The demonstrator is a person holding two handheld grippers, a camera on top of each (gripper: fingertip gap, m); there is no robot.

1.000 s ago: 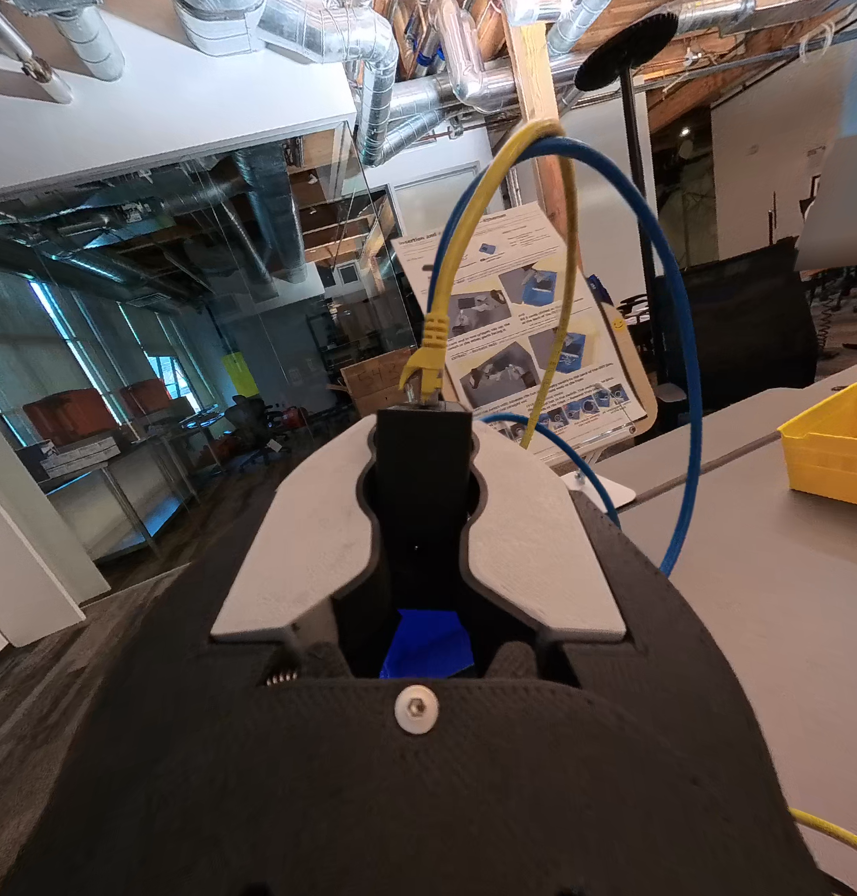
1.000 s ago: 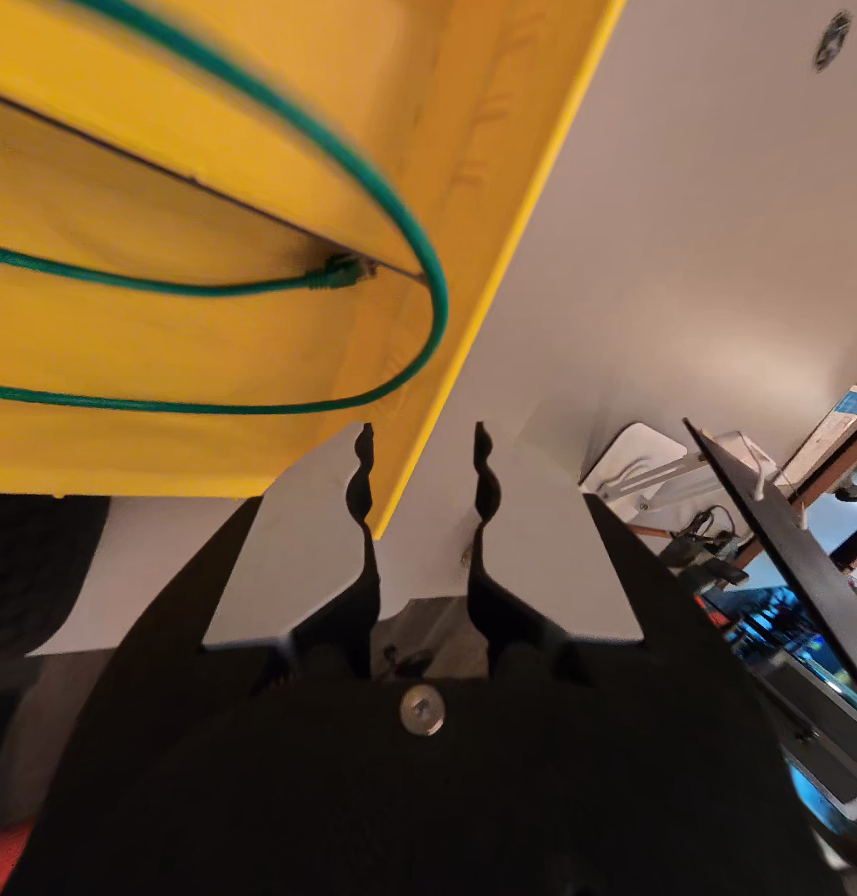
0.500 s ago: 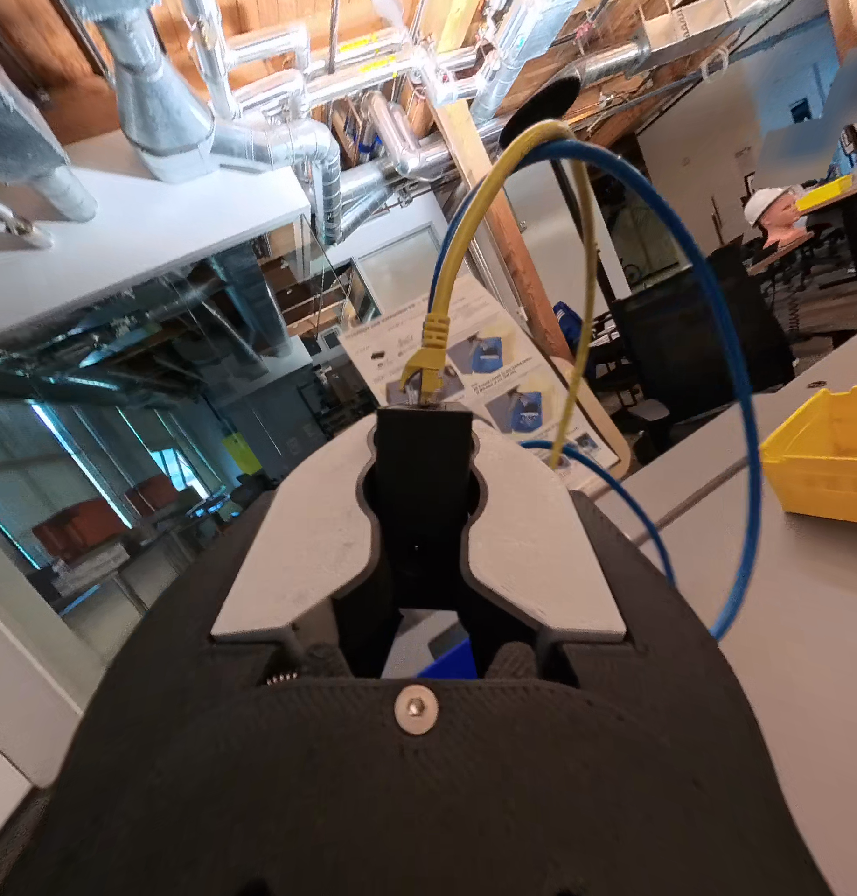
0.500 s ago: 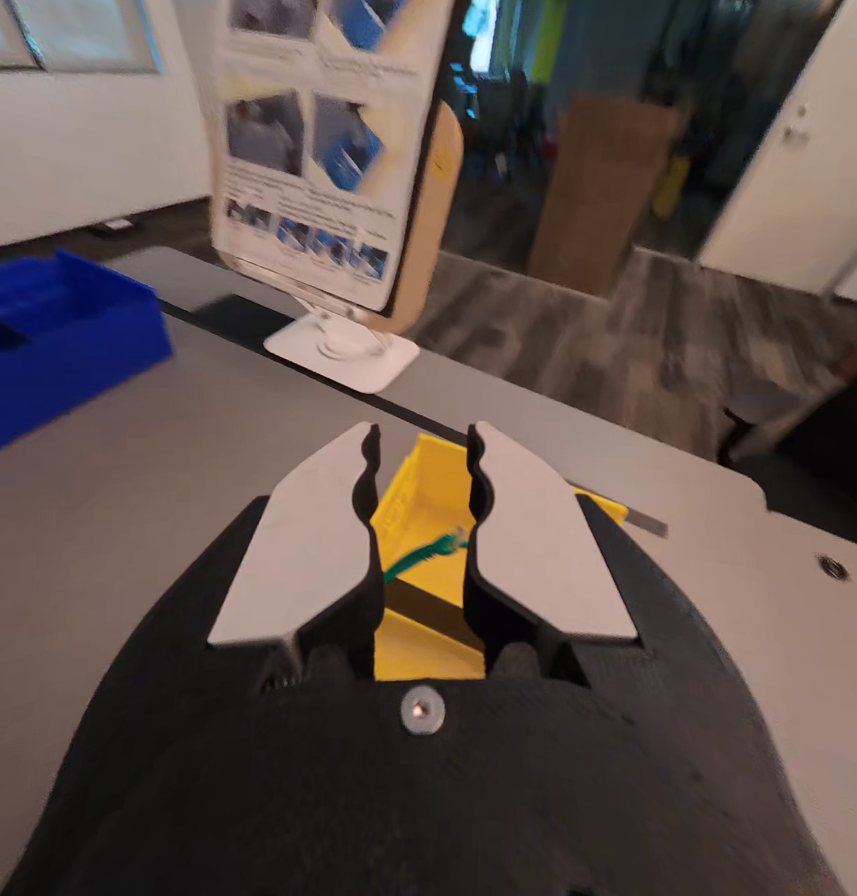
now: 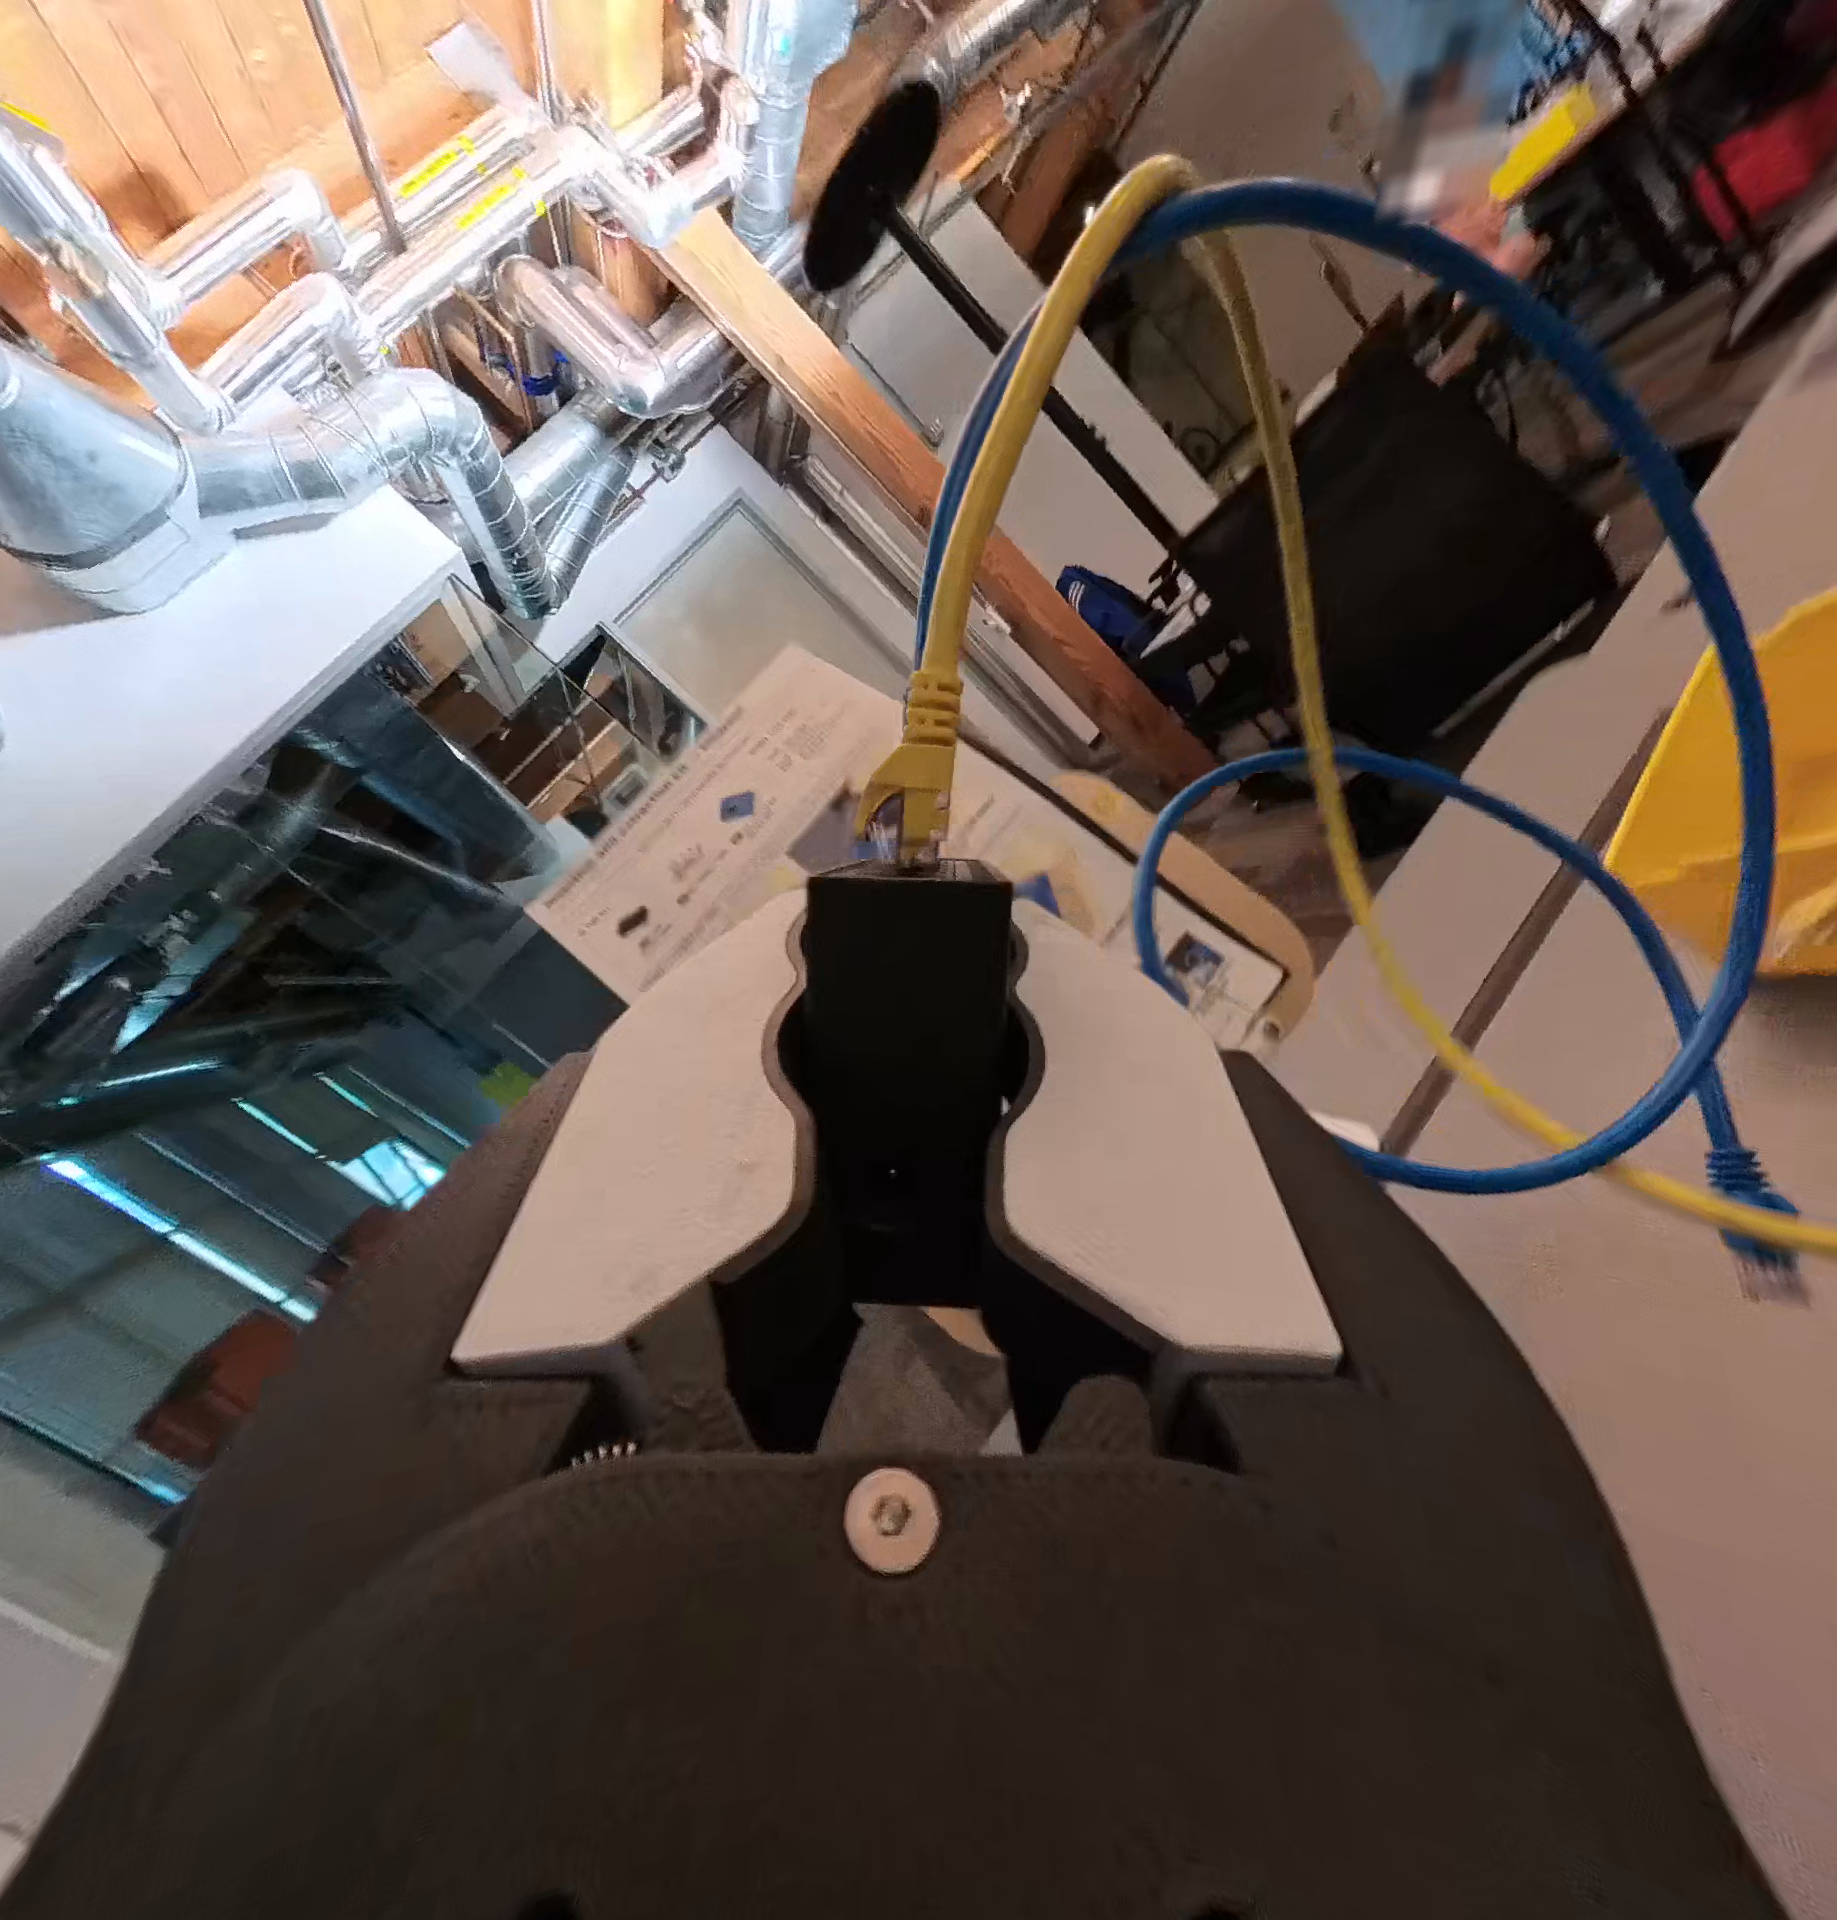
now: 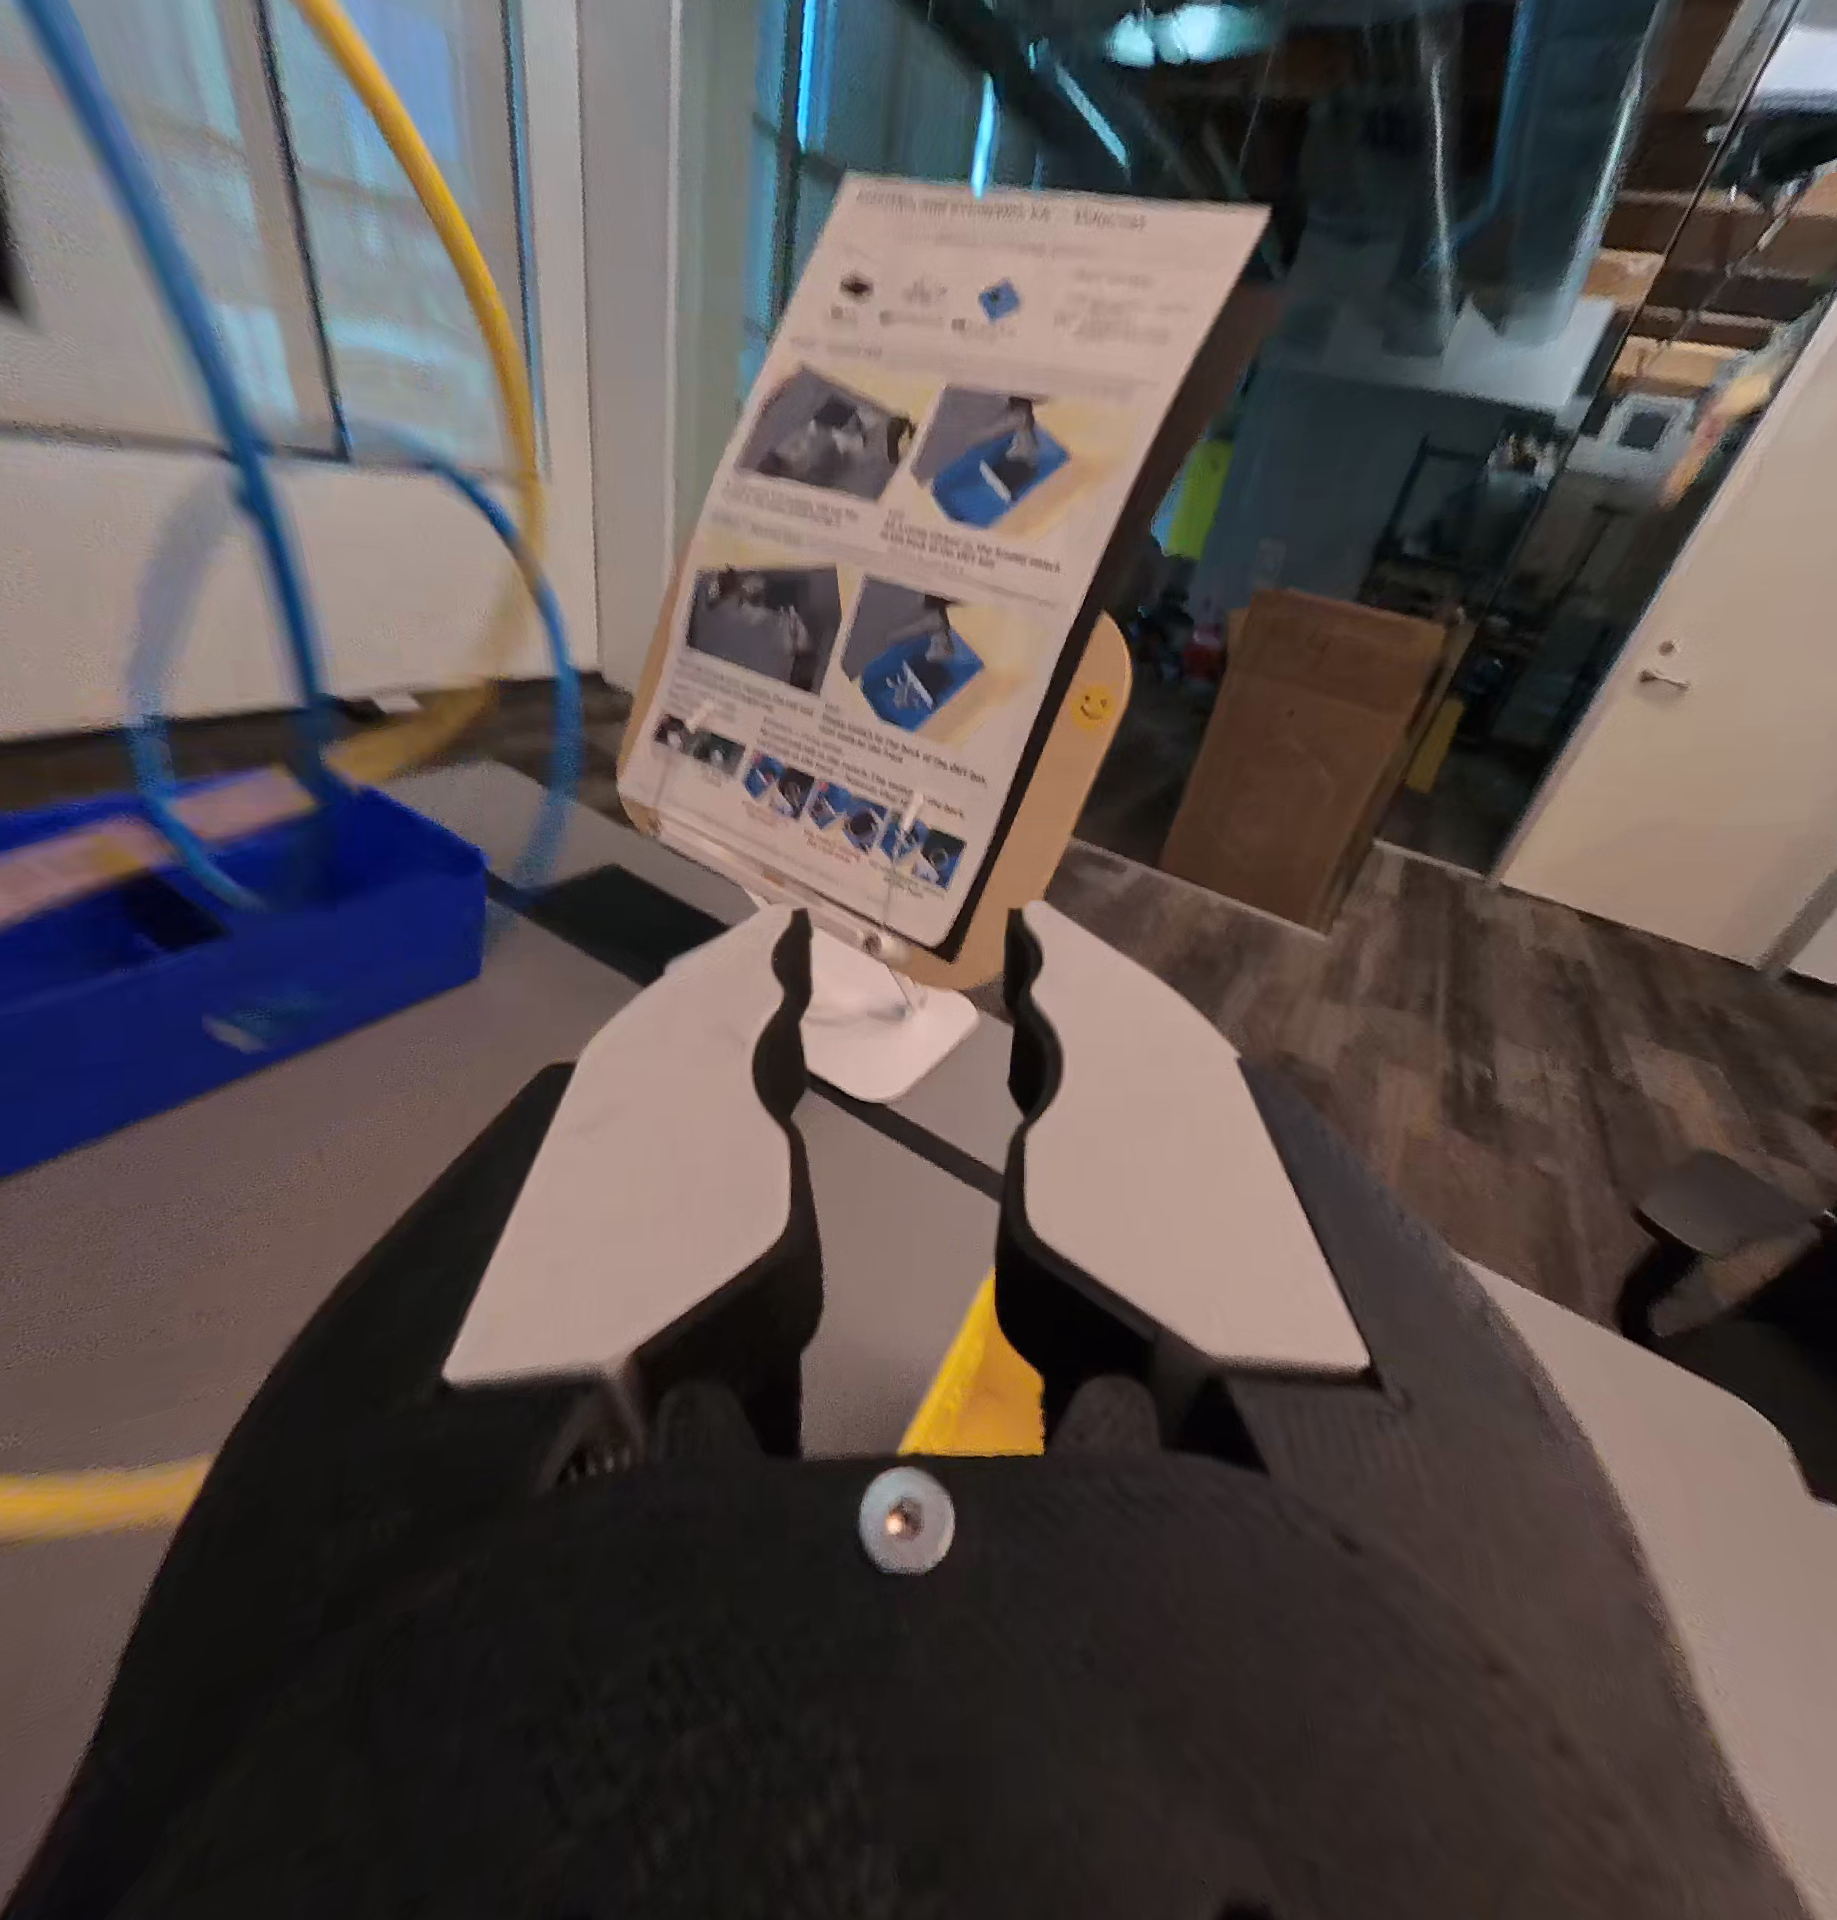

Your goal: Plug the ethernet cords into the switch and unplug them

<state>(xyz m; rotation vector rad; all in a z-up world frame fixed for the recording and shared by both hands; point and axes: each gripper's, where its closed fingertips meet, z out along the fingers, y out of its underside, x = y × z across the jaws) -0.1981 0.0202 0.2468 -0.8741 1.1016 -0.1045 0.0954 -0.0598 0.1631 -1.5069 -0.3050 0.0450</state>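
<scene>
My left gripper (image 5: pixel 909 940) is shut on the black switch (image 5: pixel 909 1039) and holds it up in the air, tilted. A yellow ethernet cord (image 5: pixel 1007 488) is plugged into the switch's top. A blue ethernet cord (image 5: pixel 1724 623) rises behind it, loops to the right and ends in a loose plug (image 5: pixel 1761 1236) hanging over the grey table (image 5: pixel 1672 1558). My right gripper (image 6: pixel 903 935) is open and empty above the table. In the right wrist view the blue cord (image 6: pixel 259 499) and the yellow cord (image 6: pixel 467 270) hang blurred at the left.
A yellow bin (image 5: pixel 1818 821) stands on the table to the right; its edge (image 6: pixel 966 1392) shows between my right fingers. A blue bin (image 6: pixel 218 977) sits at the left. An instruction sheet on a stand (image 6: pixel 924 582) stands at the table's far edge. Some 35 cm of space lies between my two pairs of fingers.
My left gripper has tilted and lifted with the switch, and the cords swing right. My right gripper has lifted away from the yellow bin with the green cord and now faces the instruction sheet.
</scene>
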